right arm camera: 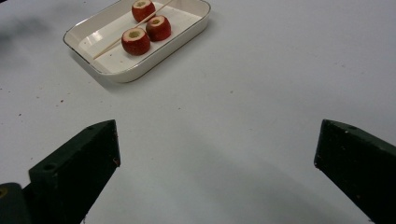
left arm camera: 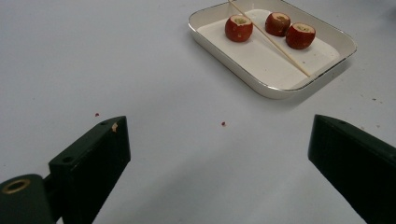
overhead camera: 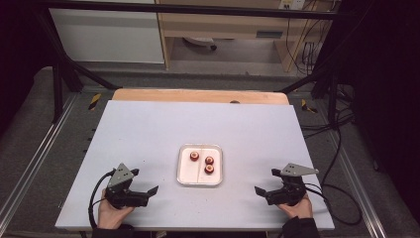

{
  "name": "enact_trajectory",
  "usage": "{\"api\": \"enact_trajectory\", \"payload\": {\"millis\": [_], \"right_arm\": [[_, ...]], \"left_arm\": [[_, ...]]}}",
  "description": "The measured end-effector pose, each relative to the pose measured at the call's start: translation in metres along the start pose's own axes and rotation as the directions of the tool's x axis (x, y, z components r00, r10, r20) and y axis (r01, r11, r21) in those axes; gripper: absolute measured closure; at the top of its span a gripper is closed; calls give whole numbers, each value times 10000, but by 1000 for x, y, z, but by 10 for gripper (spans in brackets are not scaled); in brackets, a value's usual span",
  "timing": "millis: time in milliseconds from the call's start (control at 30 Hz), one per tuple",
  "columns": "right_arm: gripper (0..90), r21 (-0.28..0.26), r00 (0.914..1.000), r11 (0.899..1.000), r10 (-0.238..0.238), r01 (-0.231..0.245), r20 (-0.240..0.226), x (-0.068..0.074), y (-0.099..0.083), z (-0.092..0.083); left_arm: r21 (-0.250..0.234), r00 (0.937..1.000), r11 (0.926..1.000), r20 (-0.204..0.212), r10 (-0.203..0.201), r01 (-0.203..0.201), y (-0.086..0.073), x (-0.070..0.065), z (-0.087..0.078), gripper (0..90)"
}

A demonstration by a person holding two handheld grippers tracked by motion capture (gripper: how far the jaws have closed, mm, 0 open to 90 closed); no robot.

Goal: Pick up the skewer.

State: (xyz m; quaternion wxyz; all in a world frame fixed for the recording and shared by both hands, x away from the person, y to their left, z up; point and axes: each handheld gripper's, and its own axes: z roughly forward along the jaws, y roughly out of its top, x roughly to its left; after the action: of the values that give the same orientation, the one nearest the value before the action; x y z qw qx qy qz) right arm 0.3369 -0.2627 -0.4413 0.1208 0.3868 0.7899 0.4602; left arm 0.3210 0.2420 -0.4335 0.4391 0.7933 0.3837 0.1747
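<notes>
A white tray [overhead camera: 183, 176] with a metal rim sits at the middle of the white table. It holds three red cored fruits [overhead camera: 194, 156] and a thin wooden skewer [left arm camera: 268, 38] lying along it. One fruit [left arm camera: 238, 28] lies on one side of the skewer, two fruits [left arm camera: 300, 35] on the other. My left gripper [overhead camera: 153, 190] rests near the front left, jaws wide apart, nothing between them. My right gripper [overhead camera: 258, 190] rests at the front right, also open and empty. The tray [right arm camera: 140, 65] lies ahead of both.
The white table top [overhead camera: 148, 129] lies on a wooden board [overhead camera: 198, 95]. A few red crumbs [left arm camera: 223, 123] dot the surface near the left gripper. Black frame posts and cables [overhead camera: 341, 148] stand around the table, cables trailing at the right.
</notes>
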Motion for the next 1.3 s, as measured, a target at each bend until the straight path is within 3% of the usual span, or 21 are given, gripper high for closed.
{"api": "enact_trajectory", "payload": {"millis": [300, 567, 967, 1100, 1300], "right_arm": [[10, -76, 10000, 10000, 50, -51, -62, 0, 0, -1], [10, -73, 10000, 10000, 48, -49, -67, 0, 0, -1], [9, 41, 10000, 10000, -35, 35, 15, 0, 0, 2], [9, 42, 10000, 10000, -19, 19, 1, 0, 0, 2], [9, 78, 10000, 10000, -41, 41, 11, 0, 0, 2]], "left_arm": [[-91, 9999, 9999, -5, -144, 144, 2, 1, 0, 62], [51, 9997, 9998, -150, 170, -169, 8, -7, 2, 66], [107, 9997, 9997, -135, -210, 211, 15, -15, 9, 75], [100, 9998, 9997, -42, -218, 218, 21, -22, 15, 82], [356, 9997, 9992, 168, 167, -173, 38, -40, 30, 109]]}}
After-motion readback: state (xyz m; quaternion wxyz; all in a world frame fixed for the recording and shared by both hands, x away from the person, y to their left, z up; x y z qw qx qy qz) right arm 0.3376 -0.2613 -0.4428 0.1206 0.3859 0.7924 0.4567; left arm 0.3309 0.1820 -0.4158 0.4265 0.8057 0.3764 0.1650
